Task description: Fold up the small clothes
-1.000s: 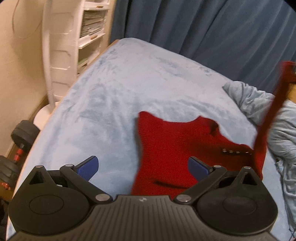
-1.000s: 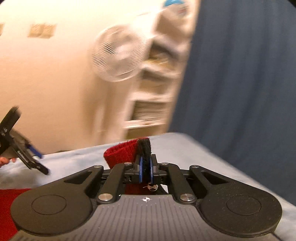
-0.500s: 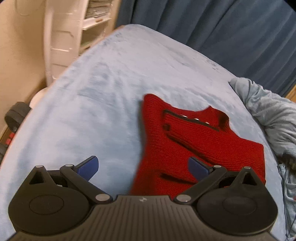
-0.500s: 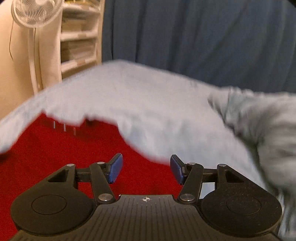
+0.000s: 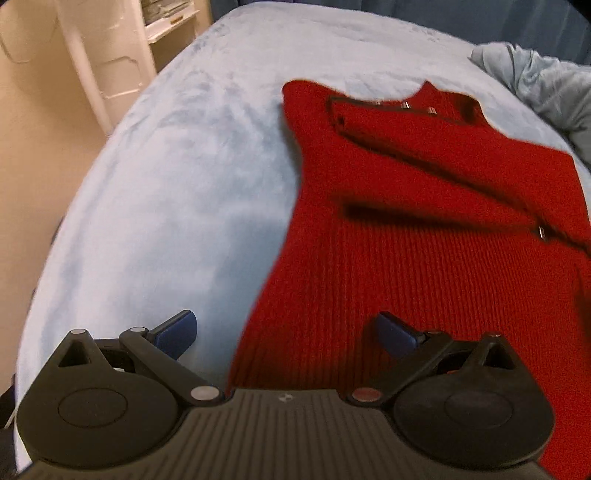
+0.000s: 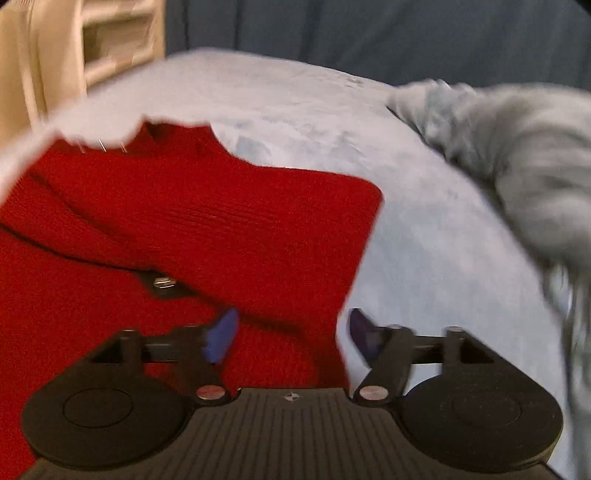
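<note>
Lying flat: red sweater (image 5: 424,229) on bed (image 5: 177,177)
Left tool (image 5: 286,332): jaws apart, straddling sweater's left edge
Right tool (image 6: 291,334): jaws opening over right edge, gripping nothing

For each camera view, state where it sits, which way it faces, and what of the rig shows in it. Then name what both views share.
Left wrist: on the left gripper, angled down over the red knit garment's left edge; both blue pads show, wide apart.
Right wrist: on the right gripper, angled down over the garment's right edge; jaws opening, nothing gripped.
Shared: garment, light blue blanket, blue curtain.
</note>
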Demonstrator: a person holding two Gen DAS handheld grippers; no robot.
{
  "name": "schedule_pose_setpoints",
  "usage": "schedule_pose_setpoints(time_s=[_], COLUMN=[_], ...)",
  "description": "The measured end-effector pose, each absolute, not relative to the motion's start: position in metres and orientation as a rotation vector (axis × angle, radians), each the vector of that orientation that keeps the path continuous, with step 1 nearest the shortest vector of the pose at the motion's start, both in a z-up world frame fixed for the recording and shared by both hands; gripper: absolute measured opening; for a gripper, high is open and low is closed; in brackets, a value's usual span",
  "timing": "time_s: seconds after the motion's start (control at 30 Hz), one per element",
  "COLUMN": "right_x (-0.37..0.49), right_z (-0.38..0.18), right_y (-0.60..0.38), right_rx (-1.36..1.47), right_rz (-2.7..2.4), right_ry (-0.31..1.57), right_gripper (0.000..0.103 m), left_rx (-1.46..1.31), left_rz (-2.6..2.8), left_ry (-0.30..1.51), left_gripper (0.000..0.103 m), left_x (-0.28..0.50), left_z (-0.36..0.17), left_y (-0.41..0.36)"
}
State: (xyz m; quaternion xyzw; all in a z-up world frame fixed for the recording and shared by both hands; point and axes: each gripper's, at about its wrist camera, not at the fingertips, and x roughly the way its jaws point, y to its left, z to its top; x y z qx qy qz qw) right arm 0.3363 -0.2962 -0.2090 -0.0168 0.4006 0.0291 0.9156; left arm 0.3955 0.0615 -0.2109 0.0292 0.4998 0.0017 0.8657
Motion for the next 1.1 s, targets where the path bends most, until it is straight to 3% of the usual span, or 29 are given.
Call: schedule_pose_setpoints(time_s=[0.33, 0.73, 1.1], right_x=[0.145, 0.051, 0.000], right_z=[-0.154, -0.065, -0.052], right_y=[-0.259, -0.224, -0.207], right_rx=[0.014, 0.042, 0.029], right_rz=[0.089, 0.185, 0.200], right_ry=[0.885, 0.719, 0.688], right_gripper=[0.086, 0.086, 0.086], left_rx=[0.098, 0.099, 0.103], left_rz=[0.064, -0.018, -0.027], left_ry=[1.109, 0.988, 0.938], left_gripper=[0.103, 0.103, 0.103], left_x=[0.258, 0.126, 0.068], left_z=[-0.166, -0.079, -0.063], left_y=[0.032, -0.005, 0.001])
